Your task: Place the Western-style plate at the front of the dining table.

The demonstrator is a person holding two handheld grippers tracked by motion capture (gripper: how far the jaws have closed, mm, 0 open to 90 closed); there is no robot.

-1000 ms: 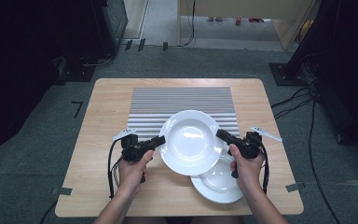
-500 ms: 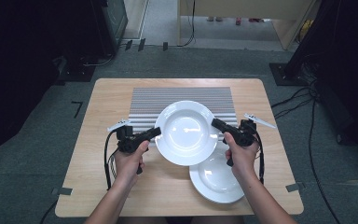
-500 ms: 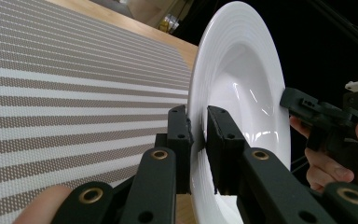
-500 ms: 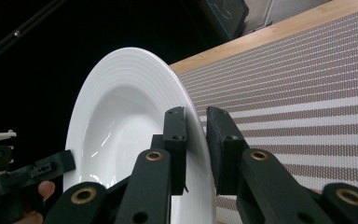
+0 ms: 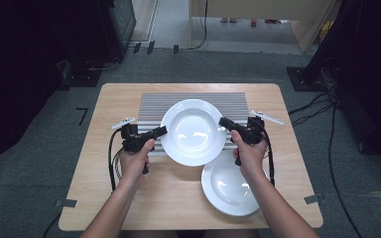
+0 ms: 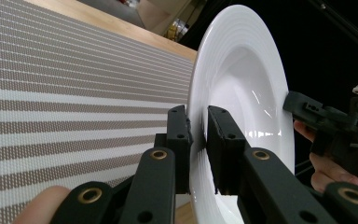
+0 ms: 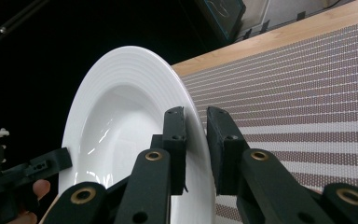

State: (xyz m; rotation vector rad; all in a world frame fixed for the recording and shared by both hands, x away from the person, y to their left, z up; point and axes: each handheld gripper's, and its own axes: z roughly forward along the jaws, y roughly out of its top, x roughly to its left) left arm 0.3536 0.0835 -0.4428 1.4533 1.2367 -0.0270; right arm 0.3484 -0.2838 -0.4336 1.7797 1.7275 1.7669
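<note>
White deep plate (image 5: 193, 130) held above striped placemat (image 5: 151, 104), rim pinched by left gripper (image 5: 159, 132) and right gripper (image 5: 224, 122), jaws clamped. Second plate (image 5: 229, 186) on wooden table (image 5: 94, 173). Grey carpet (image 5: 39, 163), dark equipment around.

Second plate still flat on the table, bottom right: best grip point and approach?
Take the lower plate by its flat rim, jaws pinching over and under the edge from the open right or near side. The deep centre offers no grip, and the held plate overlaps its far-left edge.
</note>
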